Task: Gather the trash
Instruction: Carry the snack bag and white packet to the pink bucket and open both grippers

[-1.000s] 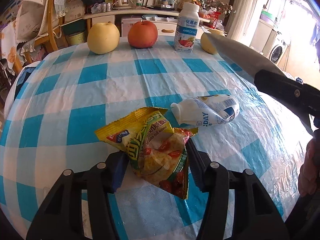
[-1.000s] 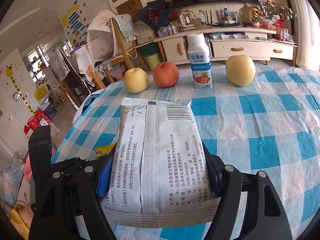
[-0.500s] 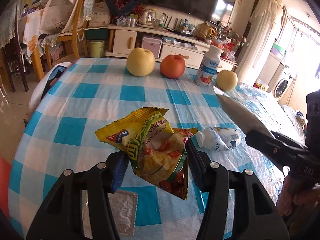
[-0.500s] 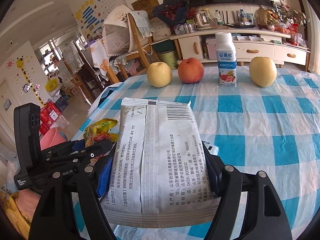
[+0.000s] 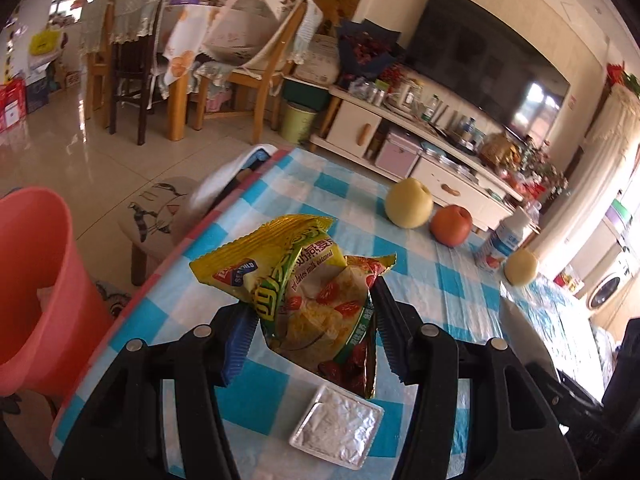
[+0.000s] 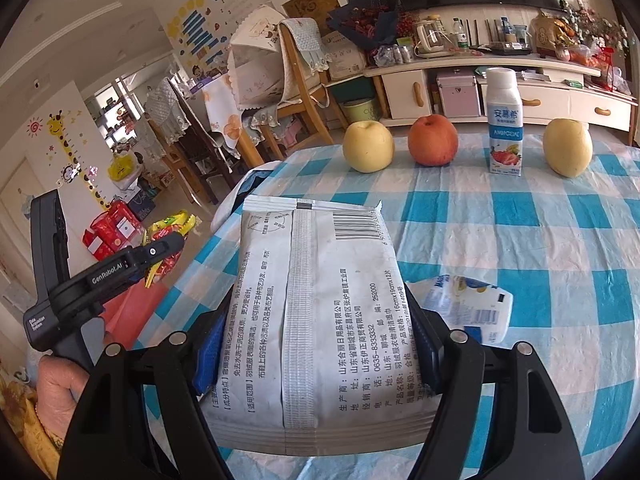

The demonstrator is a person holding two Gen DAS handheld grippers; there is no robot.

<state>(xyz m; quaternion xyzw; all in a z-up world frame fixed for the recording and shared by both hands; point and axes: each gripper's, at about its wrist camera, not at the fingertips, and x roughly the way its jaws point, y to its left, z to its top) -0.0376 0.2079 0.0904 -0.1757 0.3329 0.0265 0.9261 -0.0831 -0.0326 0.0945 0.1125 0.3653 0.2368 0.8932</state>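
Carrying step judged in hand: two pieces of trash are lifted off the tabletop [image 5: 452, 280] and being taken toward the pink bucket [image 5: 36, 264], seen at the left edge of the left wrist frame, beside the tabletop's edge. Bucket assumed to be the bin; some contents are visible inside.

White printed pouch [image 6: 320, 312] is clamped between the pads of the right hand-held gripper [image 6: 316, 344], filling the centre of the right wrist frame.

Yellow oatmeal wrapper [image 5: 304, 288] is pinched in the left hand-held gripper [image 5: 312, 332], centre frame, above the tabletop's near edge.

Left on the tabletop: crushed white bottle [image 6: 464, 308], lower right of the right wrist frame; foil sachet [image 5: 338, 428], bottom centre of the left wrist frame.

Next move calls for the wrapper to be brought over the bucket mouth before the jaws are parted; release short of the rim risks a drop to the floor.
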